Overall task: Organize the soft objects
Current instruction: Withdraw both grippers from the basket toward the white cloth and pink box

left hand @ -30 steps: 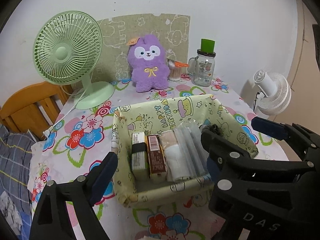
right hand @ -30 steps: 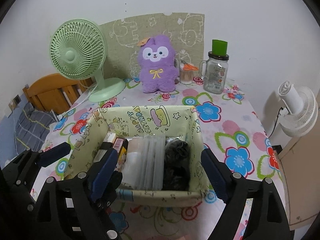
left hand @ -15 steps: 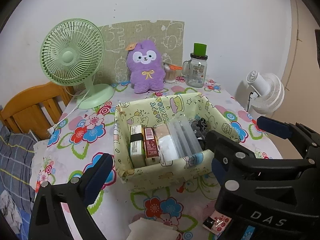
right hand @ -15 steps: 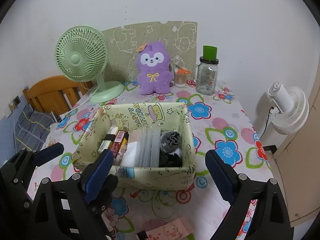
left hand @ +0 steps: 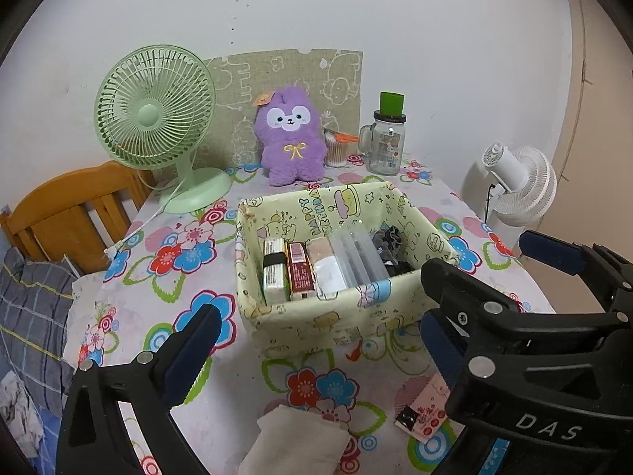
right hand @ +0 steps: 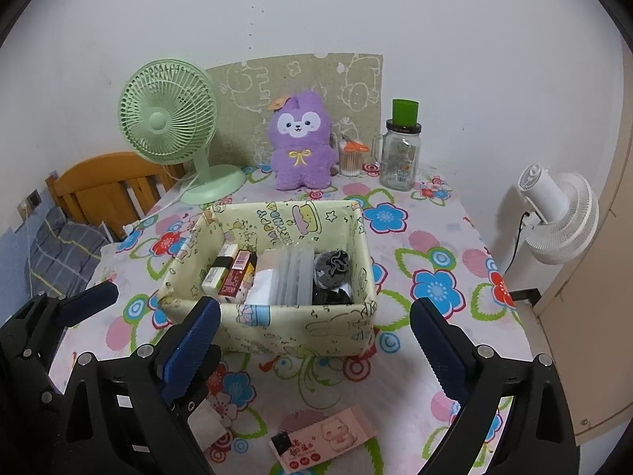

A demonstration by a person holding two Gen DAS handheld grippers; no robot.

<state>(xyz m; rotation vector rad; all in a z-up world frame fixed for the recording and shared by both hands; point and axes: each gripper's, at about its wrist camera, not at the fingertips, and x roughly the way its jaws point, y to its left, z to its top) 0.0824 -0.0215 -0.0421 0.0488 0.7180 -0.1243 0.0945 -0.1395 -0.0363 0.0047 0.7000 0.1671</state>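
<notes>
Both claws are seen spread wide with nothing between them; the left claw [left hand: 316,340] is nearly settled, while the right claw [right hand: 316,336] is caught mid-opening. The fabric box [right hand: 277,324] is parked mid-tabletop [right hand: 435,237], packed with pouches. A pink packet [right hand: 324,439] is left at 6 o'clock, the plush bunny [right hand: 302,142] at 12.

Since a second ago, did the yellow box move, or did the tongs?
The tongs. The yellow box keeps its place relative to the purple plush and green fan; both tongs backed away, revealing the pink packet.
</notes>
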